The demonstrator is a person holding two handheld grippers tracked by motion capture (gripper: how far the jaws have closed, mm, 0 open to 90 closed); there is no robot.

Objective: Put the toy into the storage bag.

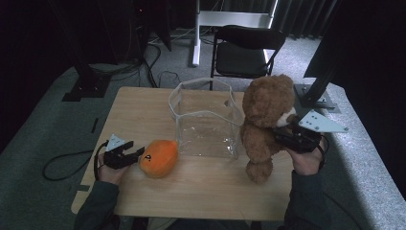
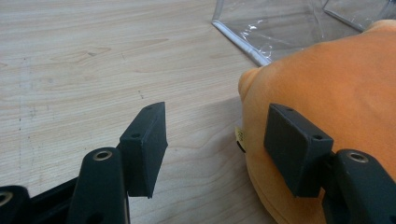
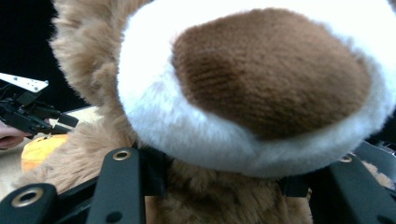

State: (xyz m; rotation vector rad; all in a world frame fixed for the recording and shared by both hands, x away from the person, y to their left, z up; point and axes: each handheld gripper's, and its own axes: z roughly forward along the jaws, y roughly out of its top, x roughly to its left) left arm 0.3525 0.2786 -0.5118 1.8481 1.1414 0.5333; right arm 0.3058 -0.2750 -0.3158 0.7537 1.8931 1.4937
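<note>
right gripper clenching bear, holding it up beside bin | left gripper gaping at orange plush left of bin | risk: bear likely snagging bin's rim, tipping it

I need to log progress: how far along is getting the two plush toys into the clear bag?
Nothing is packed yet: the clear bag stands open with no toy inside. In hand: the right claw is shut on the brown teddy bear, held up beside the bag. Left: the left claw is open at the orange plush, which lies on the table.
</note>
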